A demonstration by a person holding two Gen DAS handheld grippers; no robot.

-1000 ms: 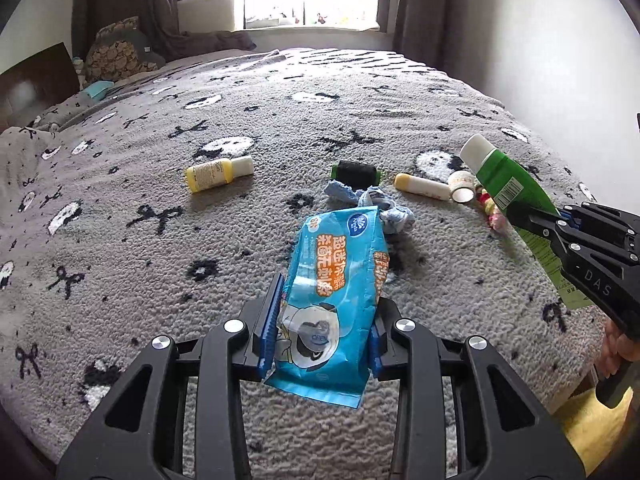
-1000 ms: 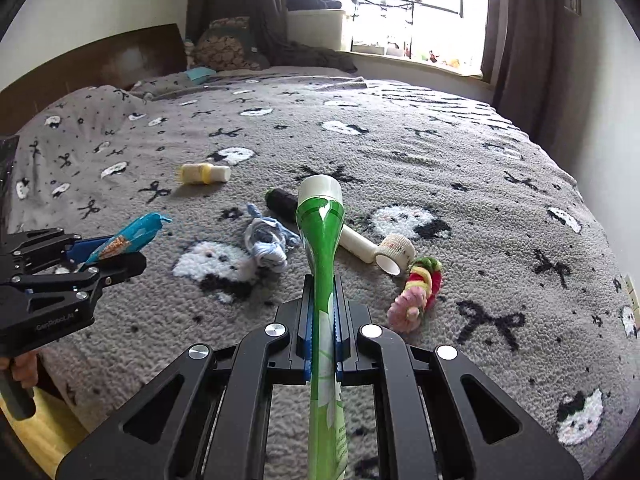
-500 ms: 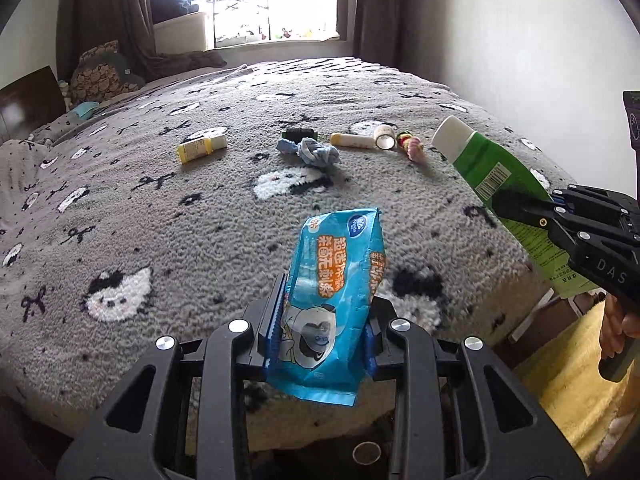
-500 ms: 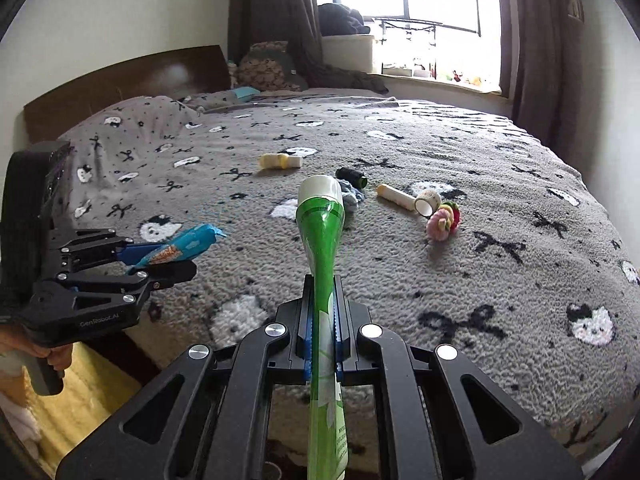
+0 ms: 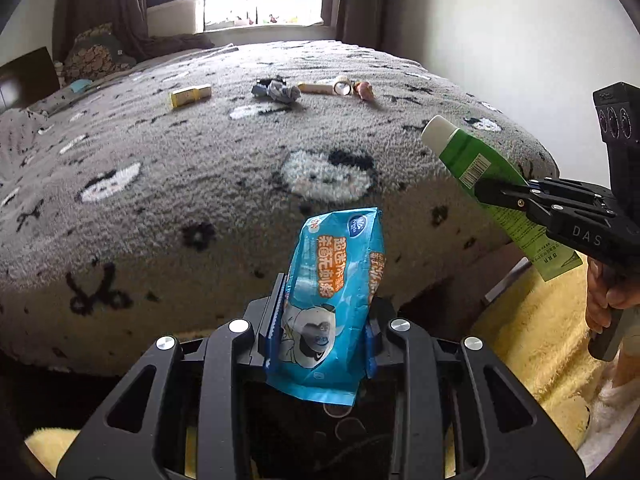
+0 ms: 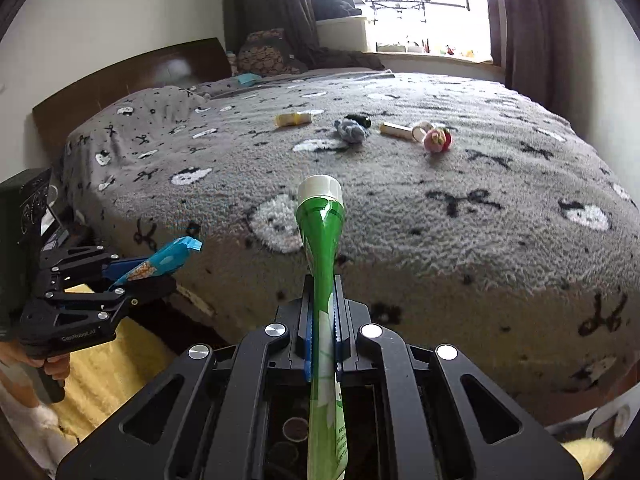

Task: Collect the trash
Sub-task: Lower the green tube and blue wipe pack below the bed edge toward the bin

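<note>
1. The left gripper (image 5: 324, 316) is clenched on a crinkled blue plastic wet-wipe packet (image 5: 334, 300); its blue-lined fingers (image 5: 276, 312) press the packet's two sides, and the packet stands up between them, its top leaning slightly right and its lower edge hanging below the jaws.
2. The right gripper (image 6: 322, 320) is clamped on a flattened green plastic tube with a white screw cap (image 6: 322, 248). The tube runs edge-on between the fingers, cap pointing forward and up, its crimped tail reaching back under the gripper body.
3. Both grippers are held off the near edge of the bed with the grey fleece blanket patterned with bows and white cat faces (image 6: 460, 216), over dark floor and a yellow fuzzy mat (image 5: 532, 344).
4. In the left wrist view the right gripper shows at the right, well apart from the packet, with the tube angled up and left.
5. Far across the blanket lie, in a loose row, a small yellow bottle (image 6: 293, 119), a crumpled grey-blue cloth (image 6: 351, 131), a cream cylinder (image 6: 396, 129), and a pink and red soft toy (image 6: 438, 139).
</note>
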